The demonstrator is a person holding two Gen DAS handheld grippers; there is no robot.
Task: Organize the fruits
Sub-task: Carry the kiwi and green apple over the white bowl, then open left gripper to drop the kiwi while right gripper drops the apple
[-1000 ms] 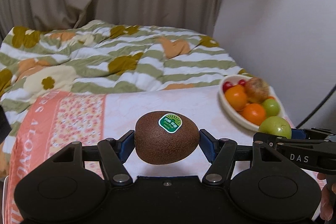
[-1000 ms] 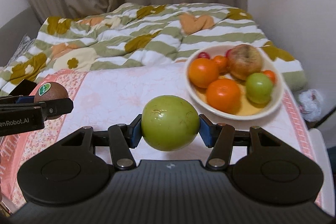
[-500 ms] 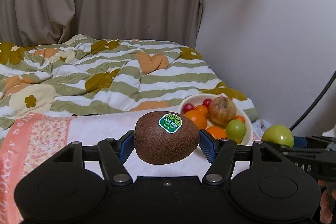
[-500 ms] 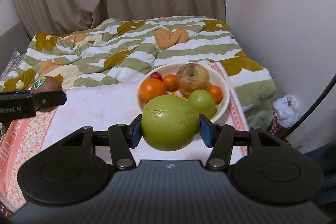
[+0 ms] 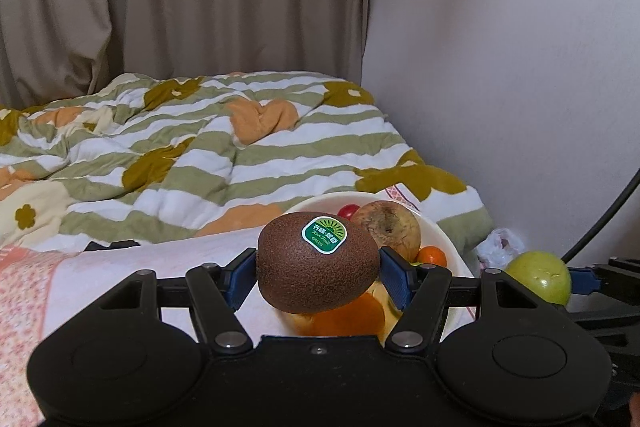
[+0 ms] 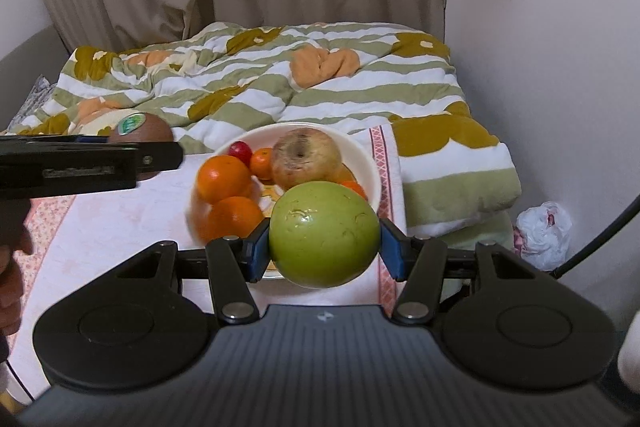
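My left gripper (image 5: 318,269) is shut on a brown kiwi (image 5: 308,271) with a green sticker and holds it above the near-left side of the white fruit bowl (image 5: 444,239). My right gripper (image 6: 324,241) is shut on a green apple (image 6: 324,235) and holds it above the bowl's near right edge (image 6: 370,171). The bowl holds oranges (image 6: 224,177), a brownish apple (image 6: 306,157), a red cherry tomato (image 6: 240,149) and small tangerines. The kiwi (image 6: 138,129) shows at the left in the right wrist view, and the green apple (image 5: 540,277) at the right in the left wrist view.
The bowl stands on a table with a pink-and-white floral cloth (image 6: 120,223). Behind it lies a bed with a green-striped flowered quilt (image 6: 260,79). A wall is close on the right, with a white plastic bag (image 6: 544,233) and a black cable (image 6: 600,239) on the floor.
Both grippers have moved right and towards the bowl with their fruits held. The bowl now lies directly under and behind the kiwi and the green apple.
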